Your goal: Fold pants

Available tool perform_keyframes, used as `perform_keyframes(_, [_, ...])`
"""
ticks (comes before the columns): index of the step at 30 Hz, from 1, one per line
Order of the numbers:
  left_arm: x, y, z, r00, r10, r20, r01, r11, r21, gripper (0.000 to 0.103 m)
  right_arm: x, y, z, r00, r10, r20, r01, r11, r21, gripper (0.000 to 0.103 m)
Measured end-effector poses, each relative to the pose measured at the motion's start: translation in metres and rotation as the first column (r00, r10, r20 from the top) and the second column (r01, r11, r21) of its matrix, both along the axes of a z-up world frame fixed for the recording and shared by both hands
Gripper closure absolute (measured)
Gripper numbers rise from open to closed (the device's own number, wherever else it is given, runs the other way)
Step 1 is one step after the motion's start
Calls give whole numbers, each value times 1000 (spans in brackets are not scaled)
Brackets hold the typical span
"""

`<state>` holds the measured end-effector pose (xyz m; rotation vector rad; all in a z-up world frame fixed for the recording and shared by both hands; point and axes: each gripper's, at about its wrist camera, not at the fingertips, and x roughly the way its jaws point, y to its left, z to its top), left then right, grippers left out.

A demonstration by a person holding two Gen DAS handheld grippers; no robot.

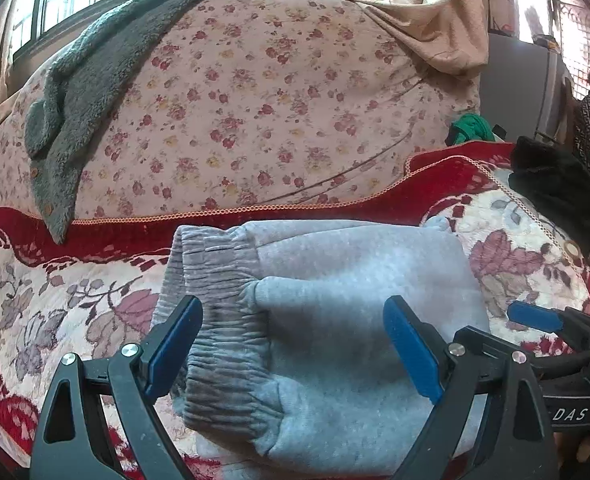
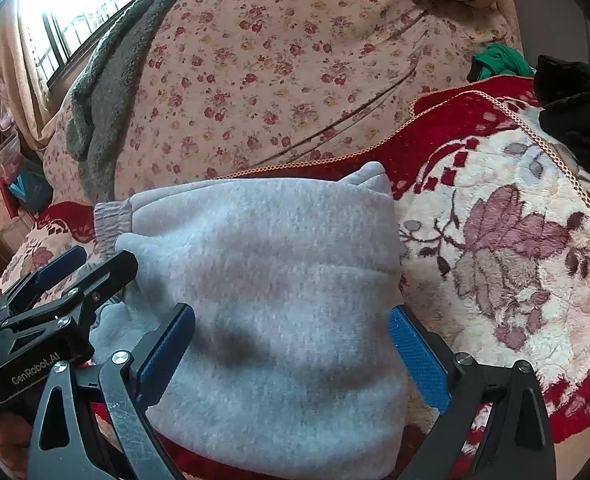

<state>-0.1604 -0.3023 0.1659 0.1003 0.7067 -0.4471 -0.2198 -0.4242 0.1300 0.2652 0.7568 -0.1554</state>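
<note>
Bed surface: plush red-and-cream floral blanket [image 1: 55,304], with pink floral-print quilt [image 1: 255,100] heaped at far side. Grey-green fleece garment [image 1: 83,92] draped over left of quilt. Black fuzzy cloth [image 1: 555,184] at far right on blanket, green fabric scrap [image 1: 471,128] just beyond red border. Beige curtain [image 1: 427,12] and bright windows behind.

Light grey fleece pants [image 1: 335,300] folded into compact stack at near centre of blanket, ribbed elastic waistband [image 1: 219,320] on left edge of stack.

Left gripper [image 1: 293,344]: jaws spread wide, blue pads [image 1: 175,344] over waistband end of pants, nothing clamped. Right gripper [image 2: 291,356]: jaws likewise spread wide, straddling right half of stack, nothing held. Contact with cloth not determinable. Grippers side by side, near each other.
</note>
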Motion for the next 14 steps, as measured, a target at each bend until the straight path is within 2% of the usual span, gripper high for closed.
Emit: perform_keyframes(14, [2,-12,-2,1000,-18,-8,18,1000,1,12,-2,-5,-2,1000,-20,-13,20,1000,8,3])
